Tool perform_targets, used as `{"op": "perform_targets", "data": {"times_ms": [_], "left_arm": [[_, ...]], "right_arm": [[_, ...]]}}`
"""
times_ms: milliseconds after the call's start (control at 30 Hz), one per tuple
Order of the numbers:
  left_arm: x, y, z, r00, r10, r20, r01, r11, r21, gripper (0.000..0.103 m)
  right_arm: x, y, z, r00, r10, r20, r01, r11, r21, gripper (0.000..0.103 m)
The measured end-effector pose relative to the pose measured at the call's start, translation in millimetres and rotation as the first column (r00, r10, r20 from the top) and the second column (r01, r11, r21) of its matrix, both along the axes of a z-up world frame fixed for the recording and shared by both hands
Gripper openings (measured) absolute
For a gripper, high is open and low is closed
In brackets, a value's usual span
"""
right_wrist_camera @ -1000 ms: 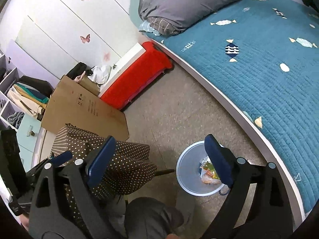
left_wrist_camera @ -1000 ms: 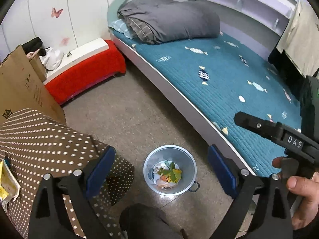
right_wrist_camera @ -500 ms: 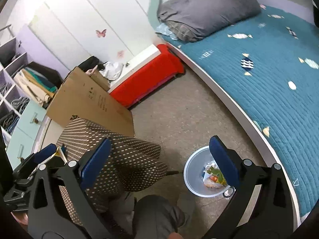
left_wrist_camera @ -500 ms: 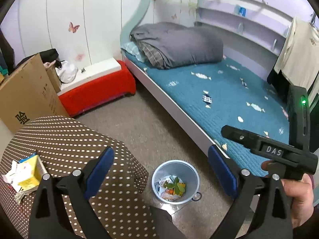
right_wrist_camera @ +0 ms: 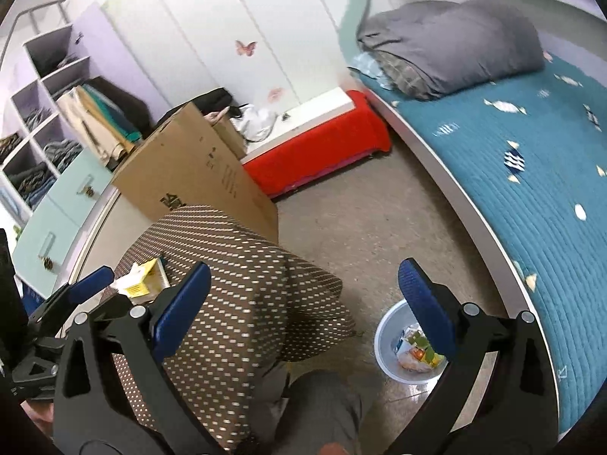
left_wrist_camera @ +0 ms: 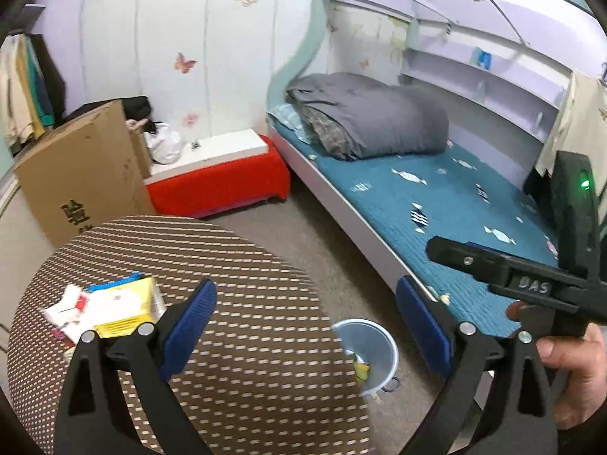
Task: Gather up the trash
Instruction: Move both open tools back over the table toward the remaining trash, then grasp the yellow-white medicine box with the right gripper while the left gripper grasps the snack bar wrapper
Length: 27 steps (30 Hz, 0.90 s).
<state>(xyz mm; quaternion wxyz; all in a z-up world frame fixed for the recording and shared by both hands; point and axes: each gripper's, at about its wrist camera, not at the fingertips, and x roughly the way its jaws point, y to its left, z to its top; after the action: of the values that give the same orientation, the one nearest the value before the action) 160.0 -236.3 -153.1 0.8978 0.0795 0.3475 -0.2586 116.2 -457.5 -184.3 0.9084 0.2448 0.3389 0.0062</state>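
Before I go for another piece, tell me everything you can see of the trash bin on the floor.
The trash bin is a small round pail, pale grey-blue, looking like plastic, with a thin ring handle at its rim. It stands upright and open on the concrete-looking floor, between the dotted tablecloth and the bed frame, apparently touching neither. Crumpled wrappers, whitish, orange and green, already lie inside. From the left wrist view the cloth hides part of its rim.

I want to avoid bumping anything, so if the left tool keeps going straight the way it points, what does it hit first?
Most likely the polka-dot tabletop, near its right edge; the left tool is open and empty. Depth is unclear, so it might just clear the edge toward the floor by the bin.
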Motion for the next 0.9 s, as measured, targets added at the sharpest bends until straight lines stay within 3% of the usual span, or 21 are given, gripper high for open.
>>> {"op": "perform_targets", "data": {"times_ms": [500, 700, 900], "left_arm": [[7, 141, 0, 0.979, 0.202, 0.006, -0.201, 0.976, -0.083, 0.093], [8, 197, -12, 0.958, 0.287, -0.017, -0.287, 0.953, -0.095, 0.093], [16, 238, -28, 0.933, 0.357, -0.032, -0.359, 0.931, -0.069, 0.093]], "right_arm": [[40, 121, 31, 0.971, 0.237, 0.006, -0.234, 0.962, -0.141, 0.097], [60, 182, 31, 0.924, 0.382, -0.02, -0.376, 0.897, -0.231, 0.097], [85, 241, 9, 0.844, 0.524, -0.117, -0.527, 0.766, -0.367, 0.097]]}}
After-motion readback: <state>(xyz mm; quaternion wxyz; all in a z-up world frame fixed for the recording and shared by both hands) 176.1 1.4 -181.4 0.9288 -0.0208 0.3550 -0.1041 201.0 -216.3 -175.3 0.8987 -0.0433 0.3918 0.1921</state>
